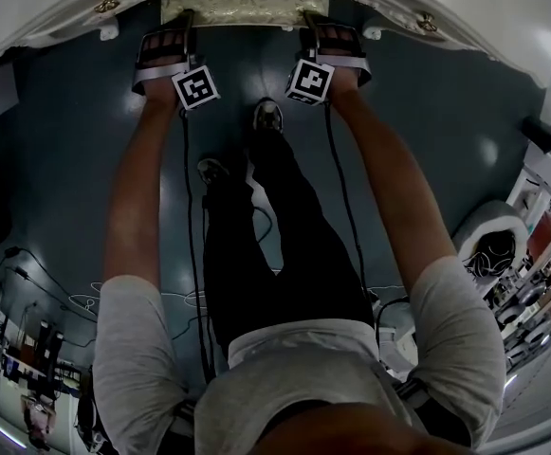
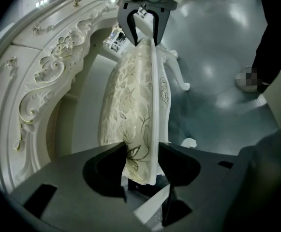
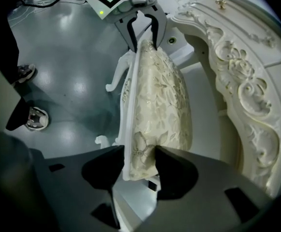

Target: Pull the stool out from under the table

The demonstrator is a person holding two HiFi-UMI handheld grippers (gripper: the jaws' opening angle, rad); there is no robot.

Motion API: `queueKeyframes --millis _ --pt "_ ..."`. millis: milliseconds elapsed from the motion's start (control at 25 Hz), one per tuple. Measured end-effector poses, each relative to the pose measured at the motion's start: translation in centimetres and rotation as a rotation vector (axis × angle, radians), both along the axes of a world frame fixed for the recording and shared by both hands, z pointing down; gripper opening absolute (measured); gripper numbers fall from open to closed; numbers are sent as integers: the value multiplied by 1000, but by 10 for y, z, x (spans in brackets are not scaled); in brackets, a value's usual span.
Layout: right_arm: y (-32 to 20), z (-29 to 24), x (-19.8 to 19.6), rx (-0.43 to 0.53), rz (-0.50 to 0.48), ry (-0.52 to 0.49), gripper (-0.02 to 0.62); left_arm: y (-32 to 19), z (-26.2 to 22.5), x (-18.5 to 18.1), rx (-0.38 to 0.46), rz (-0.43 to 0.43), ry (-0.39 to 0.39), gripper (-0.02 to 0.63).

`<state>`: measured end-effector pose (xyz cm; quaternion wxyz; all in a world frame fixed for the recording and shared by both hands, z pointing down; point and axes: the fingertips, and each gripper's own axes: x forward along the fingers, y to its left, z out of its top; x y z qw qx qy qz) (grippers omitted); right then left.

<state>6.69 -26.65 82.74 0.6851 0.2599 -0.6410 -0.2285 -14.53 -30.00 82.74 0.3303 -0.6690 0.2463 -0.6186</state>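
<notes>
The stool [image 1: 237, 9] sits at 12 o'clock in the head view, tucked under the white table [image 1: 66, 12] with only the front strip of its flowered cushion showing. Both tools have hold of it. The left gripper [image 1: 166, 50] at 11 o'clock and the right gripper [image 1: 332, 44] at 1 o'clock each have their jaws clamped on the seat edge, cushion and white frame together (each gripper view shows the pads pressed against the seat, one pad on each face).

I judge the grasp made and the pull itself to be the step in hand. The next move calls for drawing both hands evenly toward 6 o'clock, so the seat does not twist or catch the carved table front, and the feet will need to step back.

Count: one stool, one table, two grippers, two shoes [image 1: 267, 117] on the floor, and two curved stool legs [image 2: 179, 76] in sight.
</notes>
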Motion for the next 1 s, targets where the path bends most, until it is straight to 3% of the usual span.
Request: queueKeyframes --millis 160,320,400,480,640,680,720,760,880,1000 --pt "11 3 -2 7 -6 -11 209 6 -6 -3 44 -1 -23 212" --pt "16 4 -1 24 11 -23 199 23 2 -3 -16 -14 6 212" --pt "19 1 -2 35 23 -50 130 29 2 -3 -17 -24 31 211" --pt "23 -1 -3 46 29 -53 129 36 1 -3 -22 -30 42 207" --pt "26 -7 -3 85 50 -47 152 44 -1 2 -32 -31 116 195" --pt "27 -6 -2 80 47 -47 175 43 -1 0 -30 -31 105 189" --pt "30 -2 0 62 37 -41 251 42 -2 -3 -33 -32 86 189" --pt "33 4 3 38 21 -26 284 42 -2 -5 -37 -32 71 189" --pt "33 14 14 29 -66 60 307 44 -1 -5 -32 -35 71 189" --pt "22 11 14 97 -82 82 295 42 1 -4 -33 -37 68 191"
